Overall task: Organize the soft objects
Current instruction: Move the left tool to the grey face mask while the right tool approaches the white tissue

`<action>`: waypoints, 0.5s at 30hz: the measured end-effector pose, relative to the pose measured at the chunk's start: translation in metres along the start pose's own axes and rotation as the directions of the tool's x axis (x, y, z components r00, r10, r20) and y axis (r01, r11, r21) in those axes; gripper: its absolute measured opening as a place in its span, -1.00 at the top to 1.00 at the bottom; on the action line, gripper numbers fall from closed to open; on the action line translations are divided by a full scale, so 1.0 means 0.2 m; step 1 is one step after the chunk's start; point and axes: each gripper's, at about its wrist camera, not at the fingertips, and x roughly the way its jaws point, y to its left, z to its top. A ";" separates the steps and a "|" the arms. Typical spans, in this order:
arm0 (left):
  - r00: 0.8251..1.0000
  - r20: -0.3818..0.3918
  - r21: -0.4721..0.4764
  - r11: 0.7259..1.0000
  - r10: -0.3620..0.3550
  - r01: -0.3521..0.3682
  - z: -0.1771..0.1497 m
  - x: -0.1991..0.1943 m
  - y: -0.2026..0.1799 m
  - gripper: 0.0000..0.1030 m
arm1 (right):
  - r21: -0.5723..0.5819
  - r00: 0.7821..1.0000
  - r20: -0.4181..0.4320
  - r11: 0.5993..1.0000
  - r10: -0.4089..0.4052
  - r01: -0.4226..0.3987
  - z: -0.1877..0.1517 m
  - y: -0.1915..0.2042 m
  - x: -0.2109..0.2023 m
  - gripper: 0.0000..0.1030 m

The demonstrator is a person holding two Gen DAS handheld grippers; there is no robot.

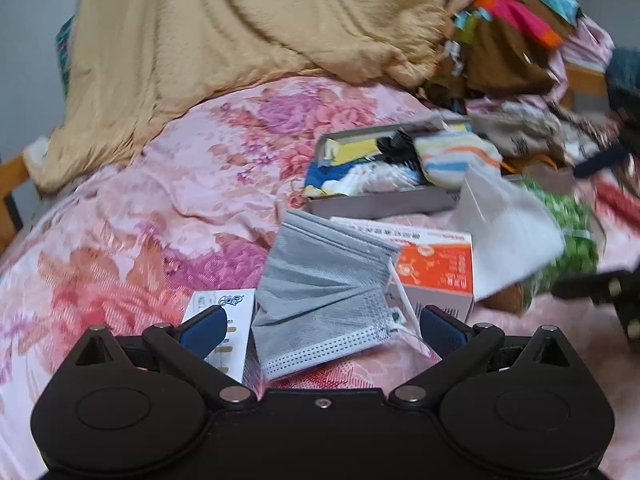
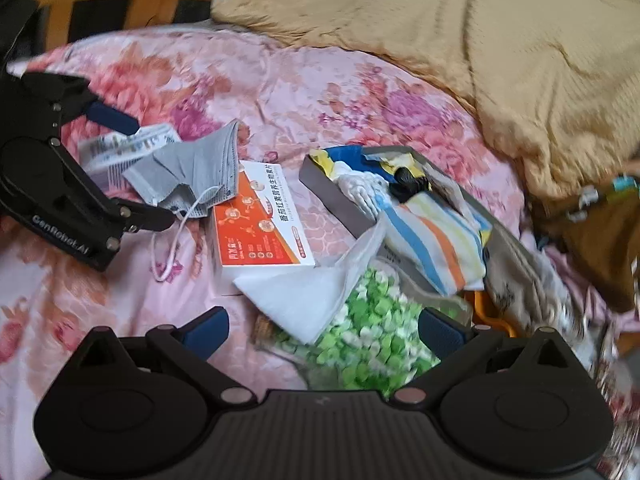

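A grey face mask (image 1: 320, 288) lies crumpled on the floral bedspread, partly over an orange and white box (image 1: 436, 272). My left gripper (image 1: 320, 328) is open, its blue pads on either side of the mask's near end. In the right wrist view the mask (image 2: 188, 176) and the left gripper (image 2: 144, 168) show at the left. My right gripper (image 2: 324, 332) is open over a white cloth (image 2: 312, 300) lying on a green patterned bag (image 2: 372, 332). A grey tray (image 1: 384, 200) holds socks and other soft items, with a striped sock (image 2: 436, 240) hanging over its edge.
A tan blanket (image 1: 240, 40) covers the back of the bed. A heap of colourful clothes (image 1: 516, 36) lies at the far right. A small white box (image 1: 224, 320) sits beside the mask. A wooden chair (image 2: 120, 0) stands past the bed edge.
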 end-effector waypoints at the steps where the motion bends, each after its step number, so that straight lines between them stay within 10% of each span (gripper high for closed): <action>1: 1.000 -0.002 0.019 1.000 0.003 -0.003 -0.01 0.01 -0.01 -0.98 | -0.010 1.000 -0.009 1.000 0.003 -0.003 0.00 0.00 0.02 -0.99; 15: 1.000 0.026 0.094 0.996 0.005 -0.007 -0.03 0.09 -0.01 -0.98 | -0.095 0.999 -0.013 0.995 -0.030 0.028 0.04 0.04 0.14 -0.99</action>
